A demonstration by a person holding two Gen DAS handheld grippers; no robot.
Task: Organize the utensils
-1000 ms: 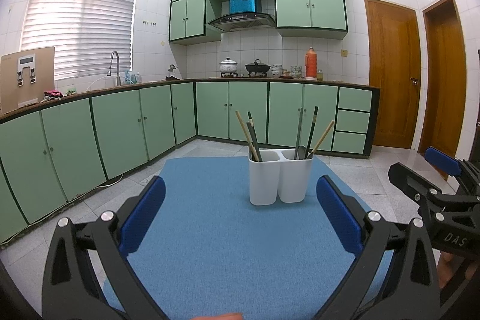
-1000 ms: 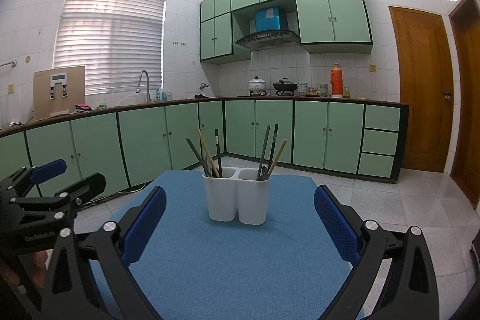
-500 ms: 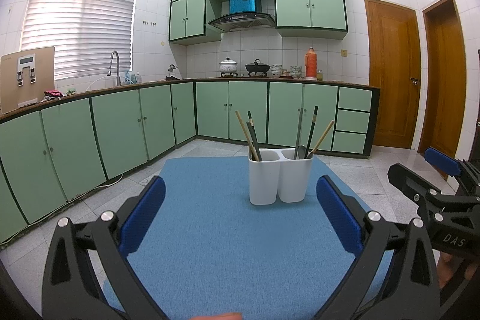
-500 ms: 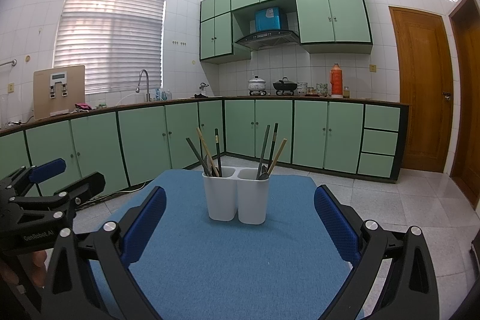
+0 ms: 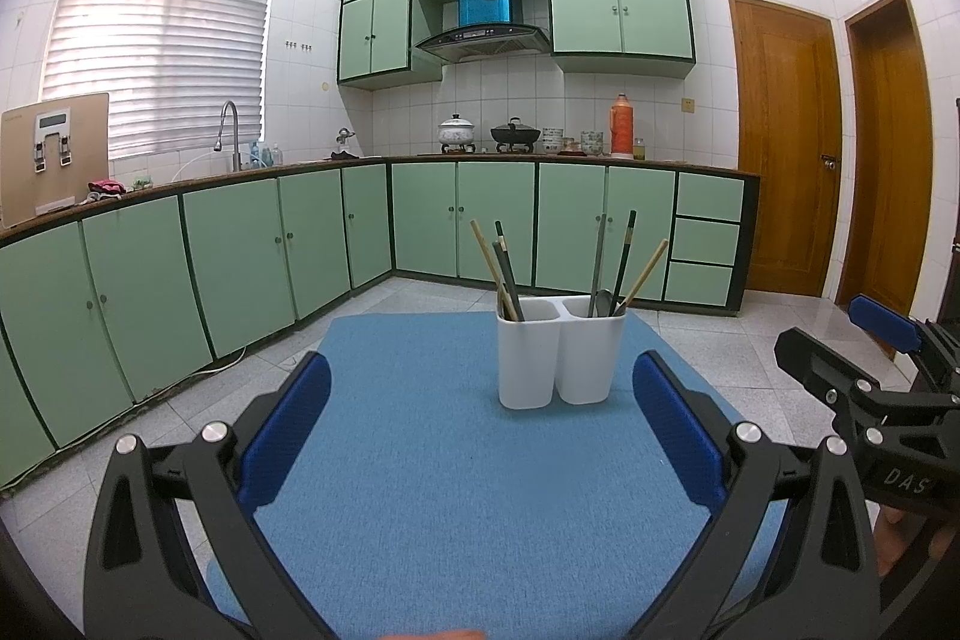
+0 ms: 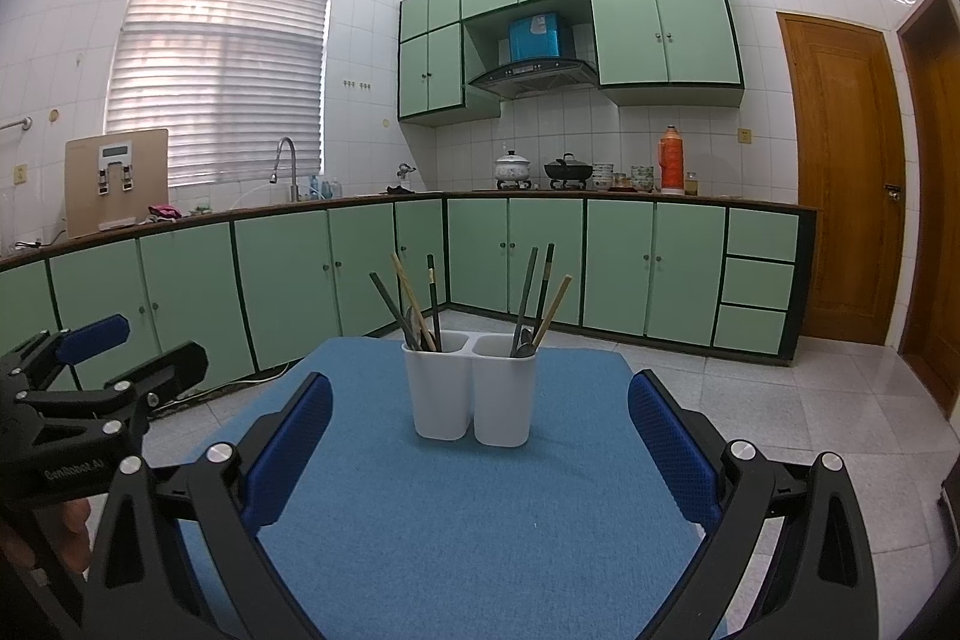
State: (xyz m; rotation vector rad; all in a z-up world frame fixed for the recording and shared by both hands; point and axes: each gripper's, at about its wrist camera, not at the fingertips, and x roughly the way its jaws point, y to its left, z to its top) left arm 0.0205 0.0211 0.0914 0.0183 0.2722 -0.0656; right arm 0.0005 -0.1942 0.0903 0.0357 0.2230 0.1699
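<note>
White two-cup holder (image 5: 560, 358) stands mid blue-matted bench (image 5: 456, 490), chopsticks (image 5: 489, 268) and probably spoons mixed in both cups. Left tongs (image 5: 480, 436) and right tongs (image 6: 480, 445) gape wide, empty. Sorted or awaiting sorting: undetermined.

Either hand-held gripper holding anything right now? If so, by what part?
Nothing held. The left hand-held gripper and right hand-held gripper are both open, short of the white utensil holder.

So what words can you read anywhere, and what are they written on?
"DAS": white letters on the black body of the right gripper, seen from the left wrist; the word may continue out of view.
"GenRobot.AI": on the left gripper, seen from the right wrist.
Blue box above the range hood: label too small to read.
</note>
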